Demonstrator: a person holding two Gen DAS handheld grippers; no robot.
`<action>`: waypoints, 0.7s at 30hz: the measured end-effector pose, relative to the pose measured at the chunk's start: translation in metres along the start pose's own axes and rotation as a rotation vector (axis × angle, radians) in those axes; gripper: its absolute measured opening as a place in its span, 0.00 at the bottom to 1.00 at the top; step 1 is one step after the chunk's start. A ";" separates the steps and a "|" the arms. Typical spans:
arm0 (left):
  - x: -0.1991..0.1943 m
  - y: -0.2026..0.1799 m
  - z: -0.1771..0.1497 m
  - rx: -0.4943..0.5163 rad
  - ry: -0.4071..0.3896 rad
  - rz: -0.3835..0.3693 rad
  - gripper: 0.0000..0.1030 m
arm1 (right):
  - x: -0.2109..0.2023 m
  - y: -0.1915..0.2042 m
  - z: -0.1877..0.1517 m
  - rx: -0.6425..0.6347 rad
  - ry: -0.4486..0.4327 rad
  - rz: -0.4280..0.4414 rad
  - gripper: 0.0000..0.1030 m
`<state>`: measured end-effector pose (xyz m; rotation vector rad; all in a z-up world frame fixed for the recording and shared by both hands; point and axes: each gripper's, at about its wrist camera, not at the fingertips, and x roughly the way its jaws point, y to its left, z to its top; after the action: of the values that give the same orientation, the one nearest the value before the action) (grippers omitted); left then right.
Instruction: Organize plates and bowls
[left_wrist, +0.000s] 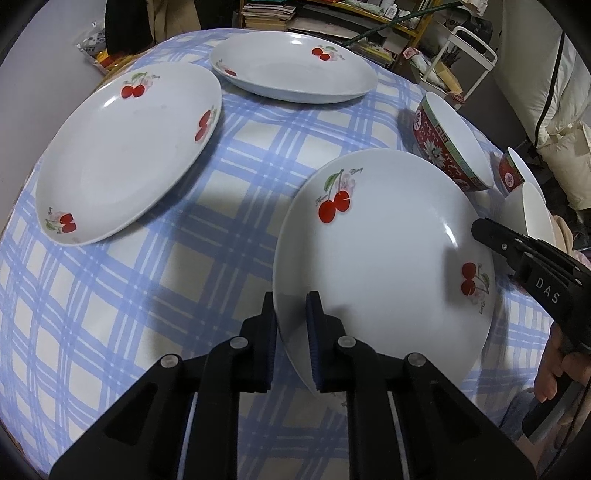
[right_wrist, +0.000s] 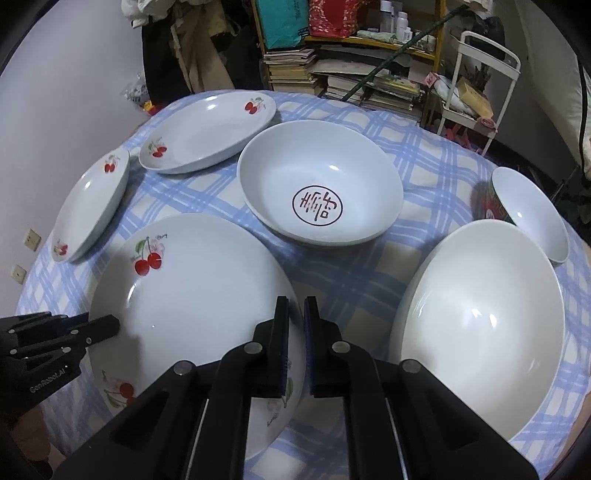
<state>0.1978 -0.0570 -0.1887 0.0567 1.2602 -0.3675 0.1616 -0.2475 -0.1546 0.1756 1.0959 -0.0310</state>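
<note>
A table under a blue-and-cream checked tablecloth (right_wrist: 424, 155) filled both views, with crowded bookshelves (right_wrist: 354, 74) and a white cart (right_wrist: 480, 74) standing close behind its far edge. The nearest cherry plate (left_wrist: 388, 258), printed with red cherries and small script too fine to read, lay at the near edge between both tools. The left gripper (left_wrist: 291, 332) had its jaws clamped on that plate's left rim, and the right gripper (right_wrist: 296, 339), marked "DAS" on its side, had its jaws clamped on the right rim. 2 more cherry plates sat apart: one at left (left_wrist: 125, 155), one at the far edge (left_wrist: 295, 66). A wide bowl with a red circular seal (right_wrist: 321, 184) stood mid-table; a plain white bowl (right_wrist: 480, 321) sat just right of the held plate, with a smaller red-patterned bowl (right_wrist: 528, 214) behind it. Open cloth lay between the left plate and the held one. The left tool's body read "GenRobot.AI".
</note>
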 end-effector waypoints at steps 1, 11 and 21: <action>0.000 0.001 0.000 -0.008 0.003 -0.005 0.15 | -0.001 0.000 0.000 0.000 -0.004 0.003 0.09; -0.007 0.007 -0.001 -0.020 -0.005 -0.002 0.14 | -0.006 0.000 -0.002 0.024 -0.015 0.054 0.08; -0.014 0.015 -0.002 -0.048 -0.006 -0.011 0.14 | -0.006 0.003 -0.009 0.034 0.004 0.101 0.08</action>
<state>0.1967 -0.0386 -0.1790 0.0083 1.2632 -0.3463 0.1515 -0.2438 -0.1528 0.2618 1.0894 0.0409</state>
